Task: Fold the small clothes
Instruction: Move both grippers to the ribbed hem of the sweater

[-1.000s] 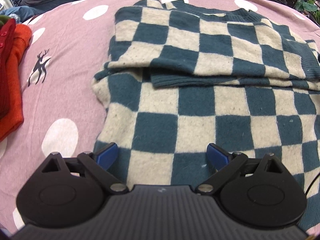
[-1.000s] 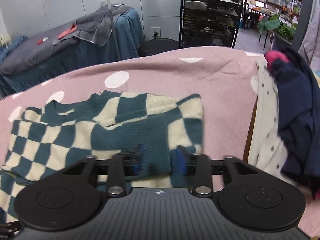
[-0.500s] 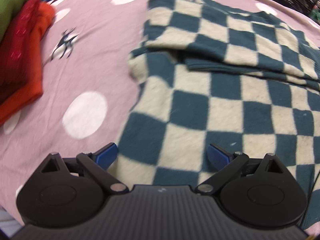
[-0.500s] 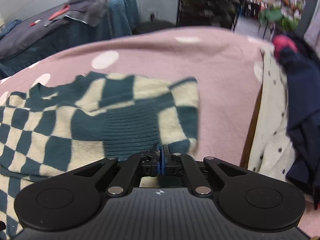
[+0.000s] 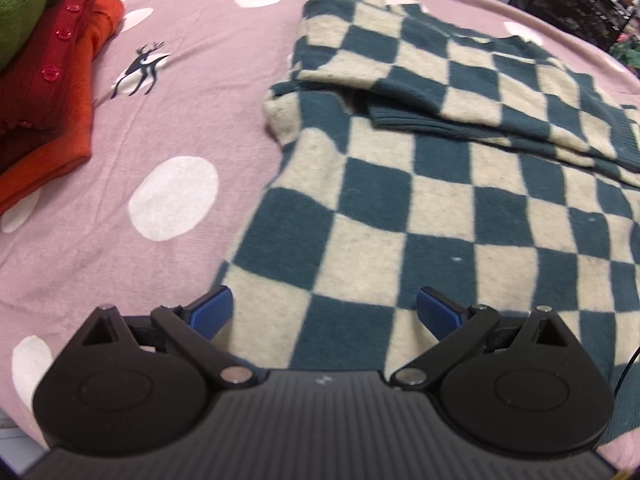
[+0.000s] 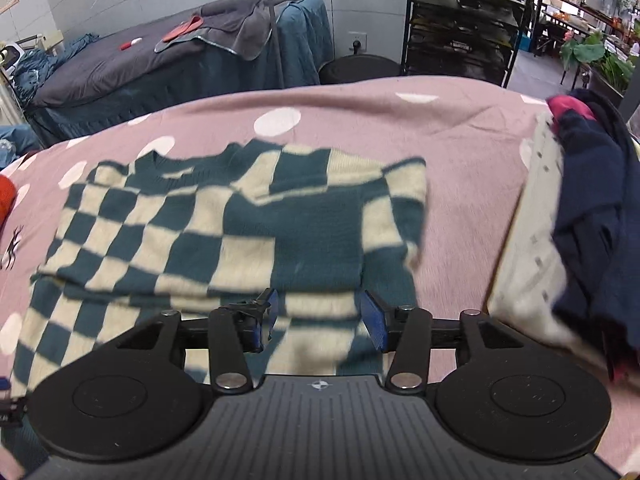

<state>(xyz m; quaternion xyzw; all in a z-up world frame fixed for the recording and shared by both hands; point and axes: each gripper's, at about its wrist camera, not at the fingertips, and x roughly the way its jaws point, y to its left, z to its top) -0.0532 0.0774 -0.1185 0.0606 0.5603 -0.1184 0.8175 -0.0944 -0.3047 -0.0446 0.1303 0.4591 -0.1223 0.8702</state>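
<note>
A checkered sweater (image 5: 420, 208) in dark green and cream lies flat on the pink spotted bedsheet (image 5: 160, 128), with both sleeves already folded across its chest. The left gripper (image 5: 324, 310) hangs over the bottom hem with its jaws wide open and nothing between them. The right gripper (image 6: 318, 314) sits low over the other side of the hem, and its jaws are open too, holding nothing. I think the next job is to grab the hem and fold the bottom half up toward the neck. To do it well, each gripper should bite the hem near its own corner, pinch both layers, and the 2 should lift together so the fold comes out straight and the sleeves stay tucked. Only the left camera shows a stack of folded red and orange clothes (image 5: 48, 92) beside the sweater and a little deer print (image 5: 142, 68) on the sheet. Only the right camera shows a heap of dark blue clothes (image 6: 592, 216) at the far right, a black shelf rack (image 6: 460, 28) and a table with a grey cloth (image 6: 168, 60) behind the bed.
</note>
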